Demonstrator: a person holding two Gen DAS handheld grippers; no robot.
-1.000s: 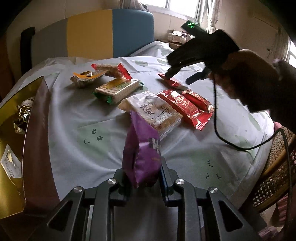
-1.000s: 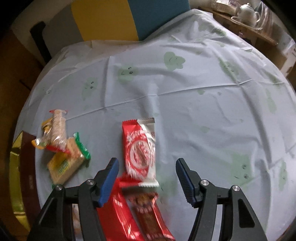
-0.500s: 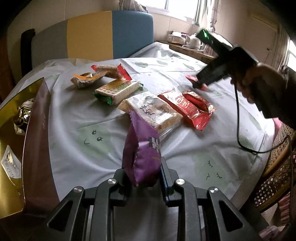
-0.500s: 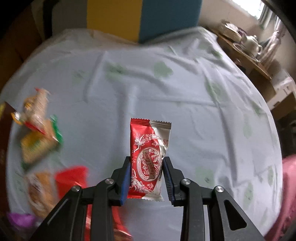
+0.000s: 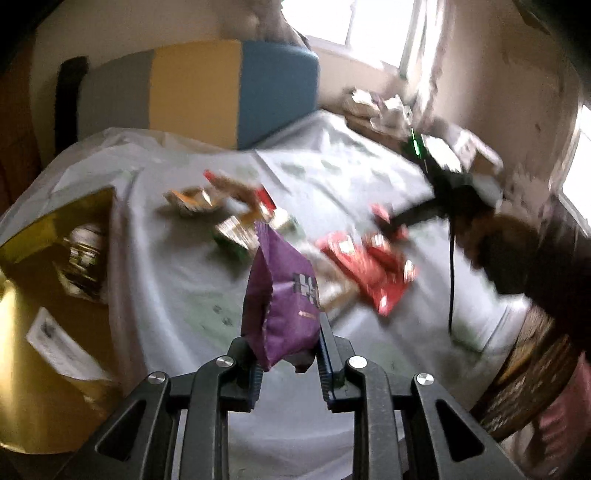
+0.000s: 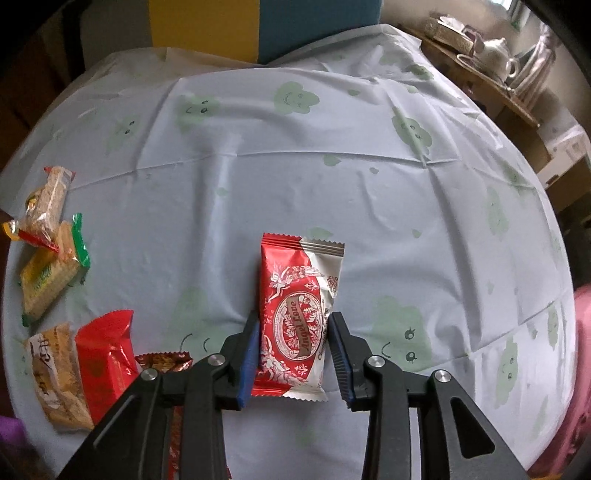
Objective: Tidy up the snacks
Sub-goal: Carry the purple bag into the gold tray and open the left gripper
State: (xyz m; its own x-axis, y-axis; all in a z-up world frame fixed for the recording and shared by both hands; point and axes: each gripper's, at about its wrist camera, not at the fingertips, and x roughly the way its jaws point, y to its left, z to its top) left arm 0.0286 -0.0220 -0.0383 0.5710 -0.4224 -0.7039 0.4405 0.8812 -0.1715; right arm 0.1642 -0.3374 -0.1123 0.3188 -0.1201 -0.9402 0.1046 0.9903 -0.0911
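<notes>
Right wrist, red-and-white packet (image 6: 299,310) between opening tongs (image 6: 293,354)

A round table (image 6: 332,155) under a pale cloth printed with green smiling clouds filled the middle. Behind it, at the upper left, stood a chair back (image 5: 199,88) in grey, yellow and blue. Bright windows (image 5: 369,26) glared at the top right, above a wooden side shelf carrying a white teapot (image 6: 496,55).

Both wrist views look down, close over the table (image 6: 332,177); both show the red packets (image 5: 373,269).
</notes>
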